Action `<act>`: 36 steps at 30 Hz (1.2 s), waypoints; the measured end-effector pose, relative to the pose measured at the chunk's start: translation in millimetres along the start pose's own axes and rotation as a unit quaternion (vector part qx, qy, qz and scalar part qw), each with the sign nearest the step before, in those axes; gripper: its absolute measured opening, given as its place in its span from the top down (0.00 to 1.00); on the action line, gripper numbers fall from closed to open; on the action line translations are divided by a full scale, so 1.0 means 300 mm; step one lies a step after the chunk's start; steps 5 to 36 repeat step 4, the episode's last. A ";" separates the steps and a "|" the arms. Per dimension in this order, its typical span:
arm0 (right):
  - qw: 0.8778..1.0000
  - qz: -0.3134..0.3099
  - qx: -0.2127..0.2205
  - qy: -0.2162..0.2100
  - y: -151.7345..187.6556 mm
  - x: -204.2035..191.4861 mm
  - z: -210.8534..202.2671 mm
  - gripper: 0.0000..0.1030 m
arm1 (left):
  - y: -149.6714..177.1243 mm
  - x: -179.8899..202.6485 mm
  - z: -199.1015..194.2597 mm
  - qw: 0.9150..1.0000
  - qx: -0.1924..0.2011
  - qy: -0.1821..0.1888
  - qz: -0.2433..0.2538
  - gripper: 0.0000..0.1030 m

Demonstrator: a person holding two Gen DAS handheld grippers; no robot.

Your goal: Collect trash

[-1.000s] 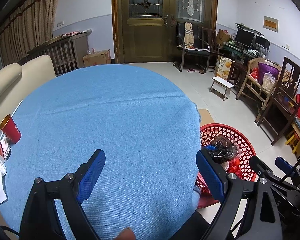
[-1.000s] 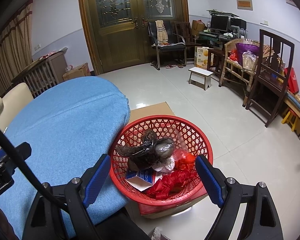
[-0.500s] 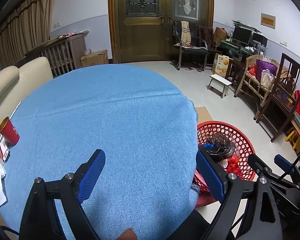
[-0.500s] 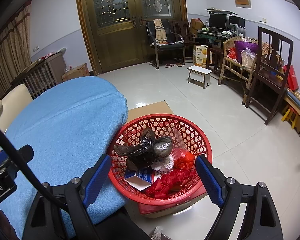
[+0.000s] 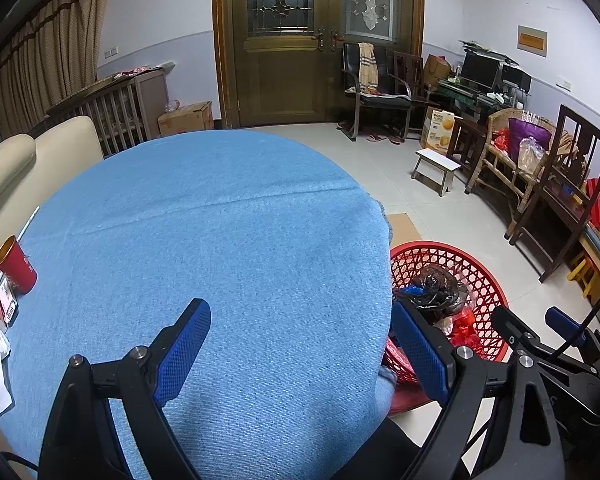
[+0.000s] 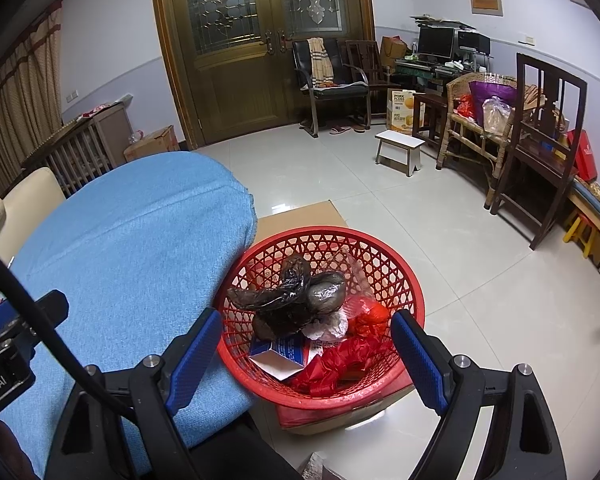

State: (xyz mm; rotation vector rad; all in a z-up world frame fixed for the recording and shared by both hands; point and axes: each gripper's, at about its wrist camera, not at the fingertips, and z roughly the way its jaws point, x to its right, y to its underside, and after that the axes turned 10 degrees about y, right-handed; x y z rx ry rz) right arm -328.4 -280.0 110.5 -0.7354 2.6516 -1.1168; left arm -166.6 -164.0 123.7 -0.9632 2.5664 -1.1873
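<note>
Nothing has moved since the earlier frames. At lower left, the left gripper (image 5: pixel 300 344) hangs over the blue worktop (image 5: pixel 220 240), fingers wide and empty. At lower centre, the right gripper (image 6: pixel 306 346), likewise wide, frames the red basket (image 6: pixel 380 248) holding the trash (image 6: pixel 288 300).

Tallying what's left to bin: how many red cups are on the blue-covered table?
1: the red cup stands at the table's far left edge, beside some packets. More may sit beyond the frame's left side.
</note>
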 end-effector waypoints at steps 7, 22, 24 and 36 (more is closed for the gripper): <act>1.000 0.001 -0.001 0.000 0.001 0.001 0.000 0.14 | 0.001 0.011 -0.002 1.000 0.002 0.003 0.008 0.11; 1.000 0.001 -0.001 0.000 0.001 0.001 0.000 0.14 | 0.001 0.011 -0.002 1.000 0.002 0.003 0.008 0.11; 1.000 0.001 -0.001 0.000 0.001 0.001 0.000 0.14 | 0.001 0.011 -0.002 1.000 0.002 0.003 0.008 0.11; 1.000 0.001 -0.001 0.000 0.001 0.001 0.000 0.14 | 0.001 0.011 -0.002 1.000 0.002 0.003 0.008 0.11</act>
